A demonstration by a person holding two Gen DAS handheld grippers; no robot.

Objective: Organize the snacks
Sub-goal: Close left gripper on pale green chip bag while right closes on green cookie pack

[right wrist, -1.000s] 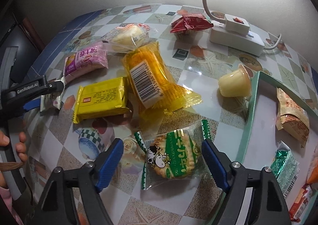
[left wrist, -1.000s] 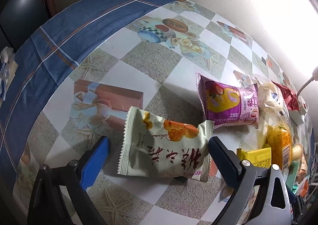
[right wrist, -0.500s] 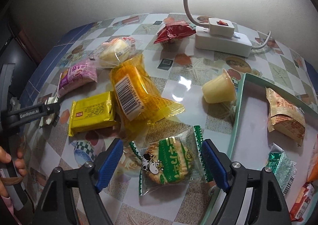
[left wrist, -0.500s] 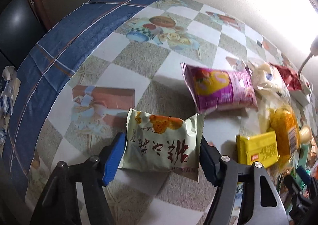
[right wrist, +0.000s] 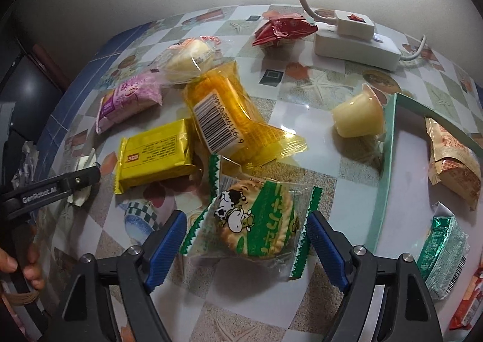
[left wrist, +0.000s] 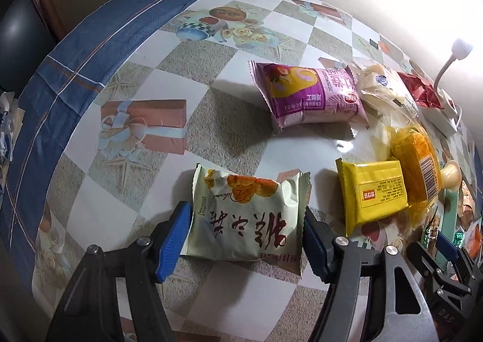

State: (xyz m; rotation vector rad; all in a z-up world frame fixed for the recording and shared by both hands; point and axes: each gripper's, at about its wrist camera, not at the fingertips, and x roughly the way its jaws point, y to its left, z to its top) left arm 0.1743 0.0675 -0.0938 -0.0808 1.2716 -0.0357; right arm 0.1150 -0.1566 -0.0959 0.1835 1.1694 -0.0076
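My left gripper (left wrist: 244, 215) is shut on a pale green snack packet (left wrist: 241, 197) with an orange picture; the blue pads press both its sides, just above the checked tablecloth. One of its fingers (right wrist: 54, 188) shows at the left of the right wrist view. My right gripper (right wrist: 246, 221) is shut on a green biscuit packet (right wrist: 256, 221) with a cow on it, tilted up over the tail of an orange packet (right wrist: 223, 118). A teal-rimmed tray (right wrist: 386, 160) lies just to its right.
Loose snacks lie on the table: a yellow packet (right wrist: 157, 157), a pink one (right wrist: 129, 100), a clear-wrapped bun (right wrist: 187, 61), a red wrapper (right wrist: 280, 30) and a jelly cup (right wrist: 356, 118). The tray holds a brown packet (right wrist: 452, 166) and a green one (right wrist: 443, 251). A white power strip (right wrist: 356, 43) stands at the back.
The left jaws have closed from wide apart onto the pale green packet, and the hand has shifted toward the other snacks. The right gripper's biscuit packet has tipped up a little.
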